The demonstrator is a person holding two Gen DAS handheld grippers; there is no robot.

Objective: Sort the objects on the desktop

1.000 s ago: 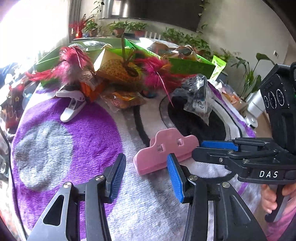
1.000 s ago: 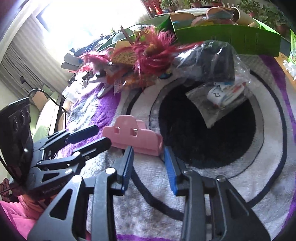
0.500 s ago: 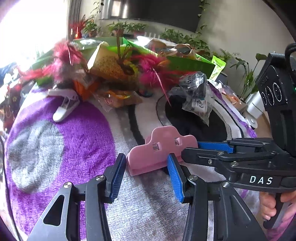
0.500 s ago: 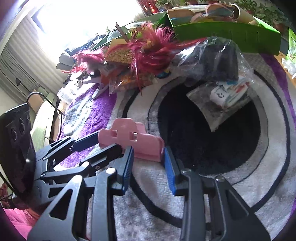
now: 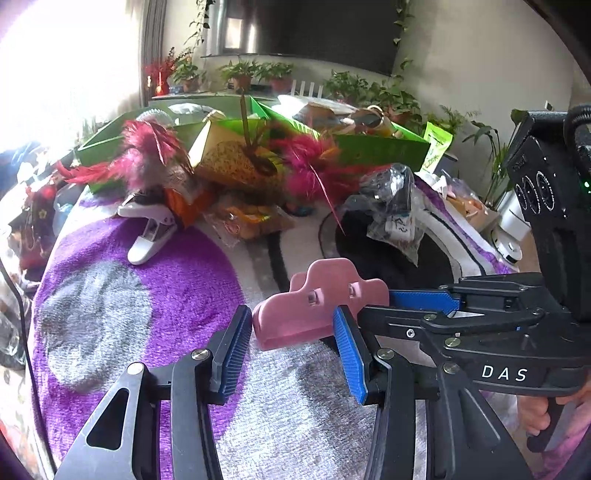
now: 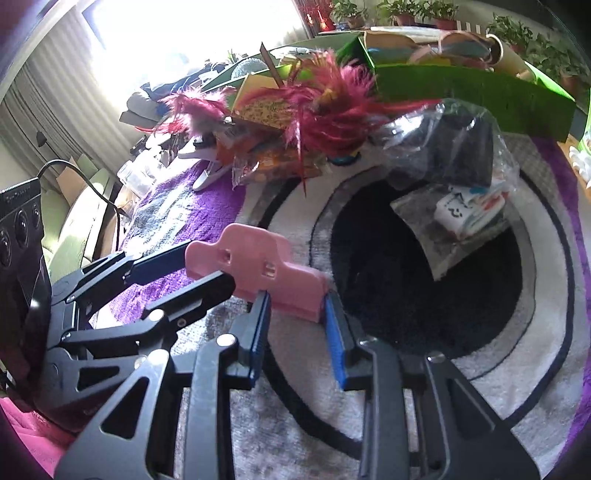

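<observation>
Both grippers closer around pink clip (image 5: 317, 310).

A home living room: potted plants (image 5: 255, 74) line a far shelf below a dark wall-mounted screen (image 5: 314, 29), curtains (image 6: 44, 110) hang by a bright window at left, and a purple, white and black rug (image 5: 147, 280) lies near.

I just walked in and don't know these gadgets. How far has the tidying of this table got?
Partly done, I'd guess: the green boxes at the back already hold things. In hand is the pink clip: the left gripper and right gripper both straddle it, jaws open, neither clamped. Left to sort: the white clip, feather toys, and bagged items on the mat.
</observation>
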